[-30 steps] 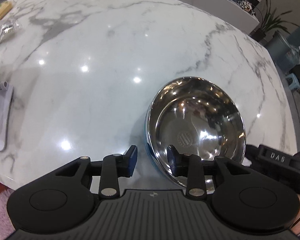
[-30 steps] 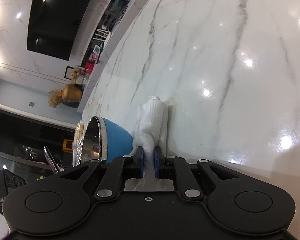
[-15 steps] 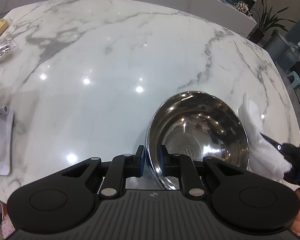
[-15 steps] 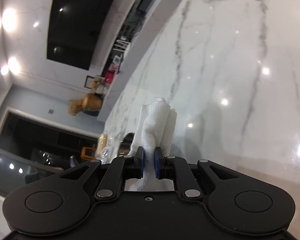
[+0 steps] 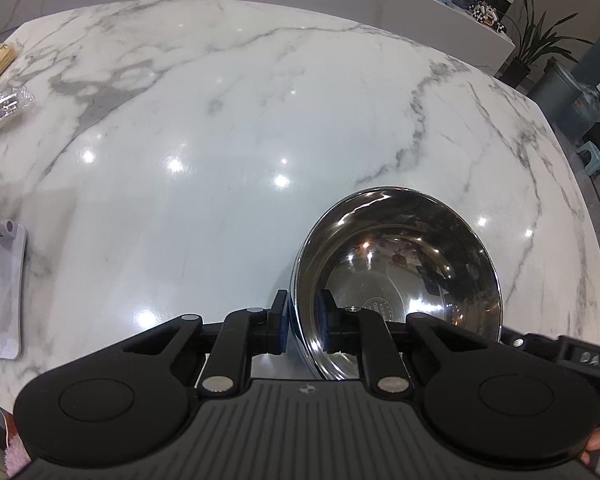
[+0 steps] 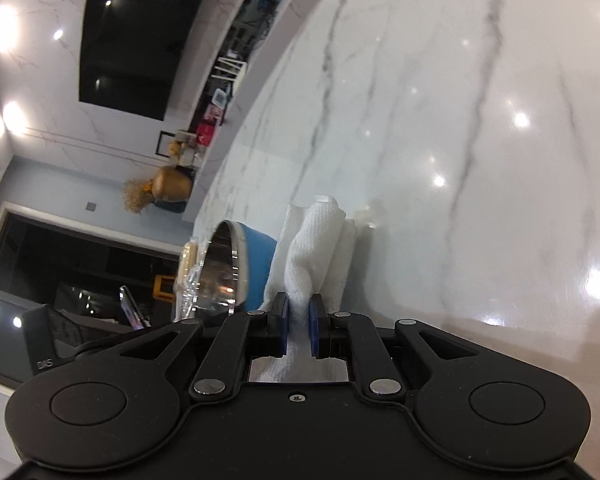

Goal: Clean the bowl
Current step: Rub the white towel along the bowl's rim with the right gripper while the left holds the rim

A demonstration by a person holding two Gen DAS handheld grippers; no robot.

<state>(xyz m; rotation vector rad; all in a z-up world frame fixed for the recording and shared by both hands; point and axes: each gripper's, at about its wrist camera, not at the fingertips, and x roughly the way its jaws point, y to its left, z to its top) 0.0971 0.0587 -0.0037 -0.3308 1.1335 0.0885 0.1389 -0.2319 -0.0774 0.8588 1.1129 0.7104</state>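
The left gripper (image 5: 303, 322) is pinching the near rim of the steel bowl (image 5: 400, 280) on the marble table (image 5: 220, 160), while the right gripper (image 6: 298, 322) is clamping a white paper towel (image 6: 316, 248) beside it, so wiping looks yet to begin.

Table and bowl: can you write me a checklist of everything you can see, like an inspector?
Surface: white marble table, shiny, with lamp glare.
Job's things: steel bowl, blue outside, tilted; white paper towel.
Clutter: grey board at left edge; plastic packet and sticks far left.
Grippers: left gripper pinches the bowl's rim; right gripper pinches the paper towel.
Cables: nothing seen.
Surroundings: potted plant, grey bin, gold vase.
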